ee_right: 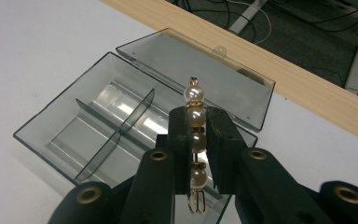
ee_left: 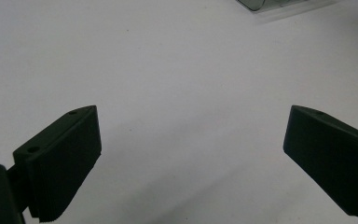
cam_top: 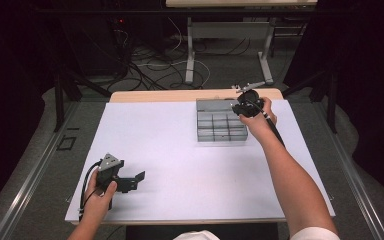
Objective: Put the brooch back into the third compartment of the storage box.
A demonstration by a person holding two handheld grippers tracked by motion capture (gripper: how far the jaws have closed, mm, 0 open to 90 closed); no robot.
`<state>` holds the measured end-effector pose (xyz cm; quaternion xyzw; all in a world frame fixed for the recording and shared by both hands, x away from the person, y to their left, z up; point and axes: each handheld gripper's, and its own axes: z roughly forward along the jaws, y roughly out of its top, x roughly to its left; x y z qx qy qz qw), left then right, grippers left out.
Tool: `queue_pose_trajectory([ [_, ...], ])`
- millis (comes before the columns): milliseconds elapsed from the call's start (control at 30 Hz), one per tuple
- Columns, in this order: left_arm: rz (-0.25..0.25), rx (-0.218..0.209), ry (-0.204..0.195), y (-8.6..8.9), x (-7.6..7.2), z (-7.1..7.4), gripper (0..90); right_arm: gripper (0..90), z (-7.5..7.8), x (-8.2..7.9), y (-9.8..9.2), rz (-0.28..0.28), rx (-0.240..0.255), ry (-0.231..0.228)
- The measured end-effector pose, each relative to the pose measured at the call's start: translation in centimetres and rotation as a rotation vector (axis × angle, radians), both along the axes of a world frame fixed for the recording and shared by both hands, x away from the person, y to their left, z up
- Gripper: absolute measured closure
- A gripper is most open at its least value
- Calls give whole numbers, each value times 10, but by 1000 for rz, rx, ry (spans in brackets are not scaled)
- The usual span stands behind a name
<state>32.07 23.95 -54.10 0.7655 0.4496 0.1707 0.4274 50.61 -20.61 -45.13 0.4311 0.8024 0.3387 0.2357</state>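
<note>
A white sheet (cam_top: 180,165) covers a wooden table (cam_top: 190,95) in a dark room, with cables on the floor behind and the legs of another table (cam_top: 227,47) beyond them.

In the right gripper view the right gripper (ee_right: 197,123) has its two black jaws closed on a short strand of pearl beads (ee_right: 195,116) on gold wire. The pads pinch it across the middle beads; one pearl and a small wire loop stand above the jaws, and another pearl with a gold hook hangs below them. How many beads lie between the pads is hard to make out, since the jaws cover part of the strand. From above, the beads are too small to tell and the right hand (cam_top: 258,119) hides most of the jaws.

The strand hangs over a clear grey plastic box (ee_right: 98,126) with dividers, lid (ee_right: 200,70) folded back flat toward the table's wooden edge. The box's near corner is hidden behind the gripper. The compartments that can be seen hold nothing.

Well apart, at the near left of the sheet, the left gripper (cam_top: 130,181) rests low in the left hand (cam_top: 100,197). Its jaws stand wide open with only bare sheet between them; a corner of the box is cut off at the top of its view.
</note>
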Motion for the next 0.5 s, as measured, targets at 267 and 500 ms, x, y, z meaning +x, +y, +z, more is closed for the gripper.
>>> queue_pose_trajectory([
  [267,3,-7,6,-1,0,0,39,809,-7,7,-2,-13,-8,6],
  [500,9,-16,7,-1,0,0,40,810,-14,14,-2,-19,-6,14],
])
